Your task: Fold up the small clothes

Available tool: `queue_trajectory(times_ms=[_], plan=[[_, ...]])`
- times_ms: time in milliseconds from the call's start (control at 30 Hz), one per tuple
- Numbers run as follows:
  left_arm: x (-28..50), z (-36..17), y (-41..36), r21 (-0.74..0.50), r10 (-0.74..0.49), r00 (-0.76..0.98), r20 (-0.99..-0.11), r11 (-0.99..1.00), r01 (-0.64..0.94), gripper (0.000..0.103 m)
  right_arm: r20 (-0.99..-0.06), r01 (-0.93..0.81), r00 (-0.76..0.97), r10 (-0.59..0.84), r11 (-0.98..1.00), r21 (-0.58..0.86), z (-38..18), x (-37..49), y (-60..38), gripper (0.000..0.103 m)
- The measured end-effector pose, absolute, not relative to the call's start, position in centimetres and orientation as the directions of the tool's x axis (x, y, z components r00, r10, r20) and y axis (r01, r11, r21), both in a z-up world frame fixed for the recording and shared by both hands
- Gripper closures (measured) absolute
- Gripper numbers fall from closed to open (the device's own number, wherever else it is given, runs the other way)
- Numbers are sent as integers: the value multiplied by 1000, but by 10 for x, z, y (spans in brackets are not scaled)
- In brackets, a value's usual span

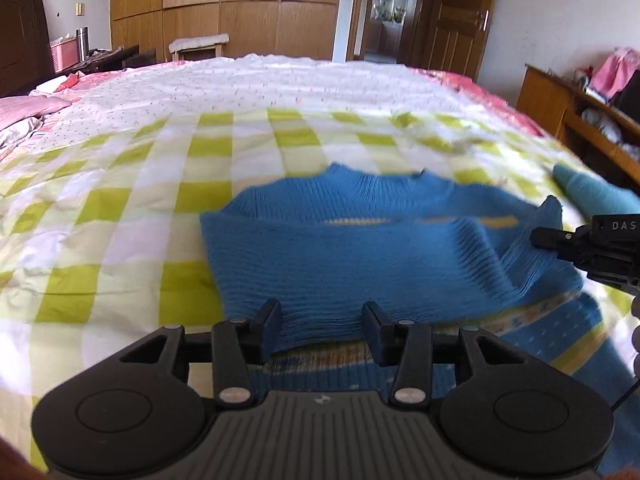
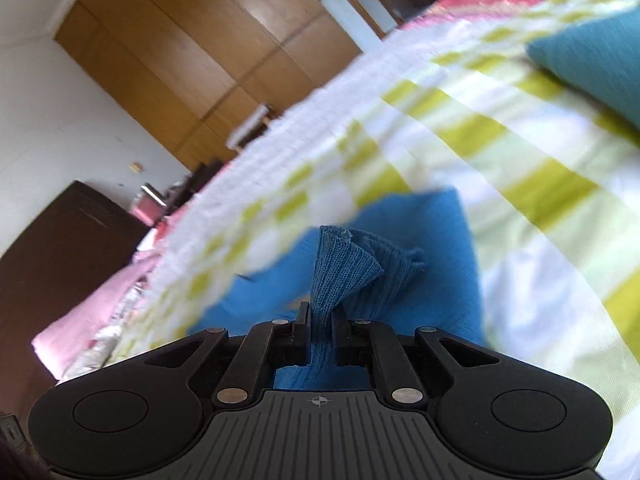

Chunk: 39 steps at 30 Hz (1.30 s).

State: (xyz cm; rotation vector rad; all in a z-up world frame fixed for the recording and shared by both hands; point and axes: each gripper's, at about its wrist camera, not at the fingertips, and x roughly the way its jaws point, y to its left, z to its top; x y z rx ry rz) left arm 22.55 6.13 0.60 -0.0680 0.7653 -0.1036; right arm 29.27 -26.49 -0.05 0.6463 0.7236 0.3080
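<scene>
A small blue knit sweater (image 1: 340, 240) lies on a bed with a green and white check sheet (image 1: 120, 200). Its lower part is folded up toward the collar. My left gripper (image 1: 322, 320) is open, its jaws set wide on either side of the folded near edge. My right gripper (image 2: 320, 320) is shut on a bunched ribbed edge of the sweater (image 2: 344, 272) and holds it lifted. It shows in the left wrist view (image 1: 538, 237) at the sweater's right side. The right wrist view is tilted and blurred.
A teal folded garment (image 1: 588, 192) lies on the bed to the right; it also shows in the right wrist view (image 2: 596, 60). Pink pillows (image 1: 28, 112) lie at the far left. A wooden shelf unit (image 1: 580, 112) stands right of the bed. Wardrobes and an open door stand behind.
</scene>
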Motion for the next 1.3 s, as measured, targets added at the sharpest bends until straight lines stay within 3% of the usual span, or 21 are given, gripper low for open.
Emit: queue_trajectory(times_ms=[233,400,467,533,567,633,700,800,833,933,1033,1167,1300], plan=[[226,10,57,-69,-106,718,-687,994,82,54,-504,-24,714,487,735,677,-4,295,-272,88],[229,14,57,-82,-116,727,-677,993,82,54,-500,-38,678,539,704,709,3,297,-274,59],[230,12,56,-82,-113,721,-684,994,77,54,-514,-24,667,540,705,709,3,301,-270,60],[230,11,56,-83,-113,719,-686,994,77,54,-554,-9,663,504,745,667,7,306,-264,75],[229,12,56,-81,-114,721,-684,993,80,54,-573,-5,661,485,766,643,11,308,-260,88],[229,14,56,-77,-114,726,-678,994,84,54,-575,-23,656,489,775,632,19,314,-254,93],[227,18,57,-80,-114,748,-654,993,82,54,-516,-89,684,516,761,643,35,315,-251,94],[224,24,58,-91,-118,775,-620,993,79,54,-322,-238,752,576,692,682,61,302,-255,94],[225,22,58,-93,-118,772,-624,993,77,54,-297,-250,763,574,686,684,64,299,-257,94],[230,9,57,-81,-104,742,-662,994,67,54,-392,-163,758,522,733,661,45,301,-261,91],[229,2,59,-98,-111,727,-677,993,59,53,-635,23,679,369,853,521,12,312,-261,90],[225,9,59,-76,-110,730,-675,994,79,53,-623,42,679,387,827,560,5,301,-271,84],[226,17,61,-89,-109,747,-656,994,67,53,-606,28,745,278,895,445,26,286,-264,84]])
